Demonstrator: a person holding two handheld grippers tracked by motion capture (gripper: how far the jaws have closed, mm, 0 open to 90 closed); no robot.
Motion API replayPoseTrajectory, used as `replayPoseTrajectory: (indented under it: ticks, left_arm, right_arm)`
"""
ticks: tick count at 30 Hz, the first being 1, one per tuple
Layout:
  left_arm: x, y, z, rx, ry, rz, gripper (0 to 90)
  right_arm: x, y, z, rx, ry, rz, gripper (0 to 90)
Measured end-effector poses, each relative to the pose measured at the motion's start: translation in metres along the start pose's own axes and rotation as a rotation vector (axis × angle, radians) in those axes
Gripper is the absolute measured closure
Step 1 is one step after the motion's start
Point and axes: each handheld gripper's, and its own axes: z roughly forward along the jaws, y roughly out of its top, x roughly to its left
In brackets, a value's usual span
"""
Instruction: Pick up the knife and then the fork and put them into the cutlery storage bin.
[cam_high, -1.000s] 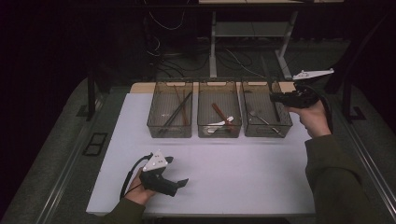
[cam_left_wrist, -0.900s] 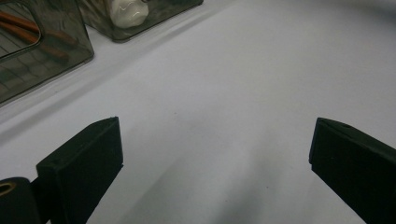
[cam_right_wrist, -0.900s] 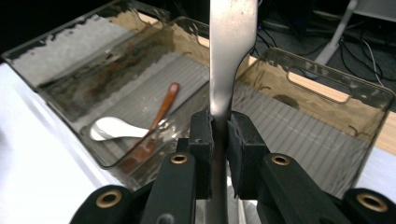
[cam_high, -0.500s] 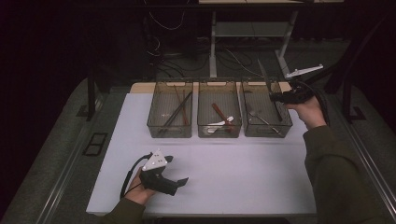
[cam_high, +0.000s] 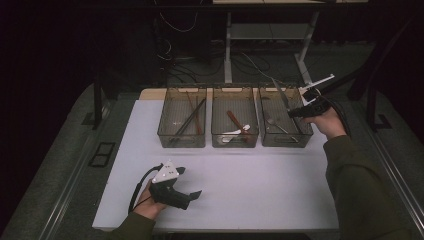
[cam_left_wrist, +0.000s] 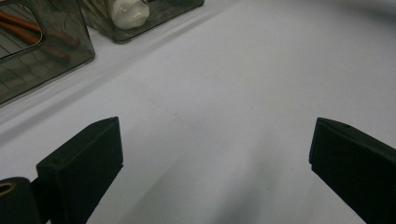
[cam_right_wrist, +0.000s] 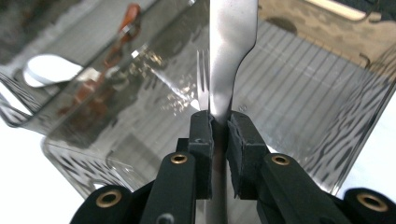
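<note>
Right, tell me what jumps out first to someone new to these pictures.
The right gripper clamps a metal utensil over the right-hand bin of three smoked bins at the white table's far edge; a fork lies inside it. The left gripper rests open near the front.

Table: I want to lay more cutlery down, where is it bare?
The white table is bare from the three bins to the near edge, except where the left gripper rests. The bins hold utensils already.
</note>
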Motion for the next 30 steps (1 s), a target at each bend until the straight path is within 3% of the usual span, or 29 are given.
replayPoseTrajectory:
  ticks: [22, 26, 30]
  left_arm:
    - [0.0, -0.001, 0.001, 0.008, -0.006, 0.001, 2.0]
    - [0.0, -0.001, 0.001, 0.007, -0.006, -0.001, 2.0]
    - [0.0, -0.001, 0.001, 0.009, -0.007, 0.0, 2.0]
  right_arm:
    - [0.004, -0.003, 0.038, 0.184, -0.052, -0.001, 79.3]
    - [0.006, -0.004, 0.042, 0.197, -0.06, -0.017, 79.9]
    - [0.006, -0.003, 0.037, 0.171, -0.061, -0.016, 76.2]
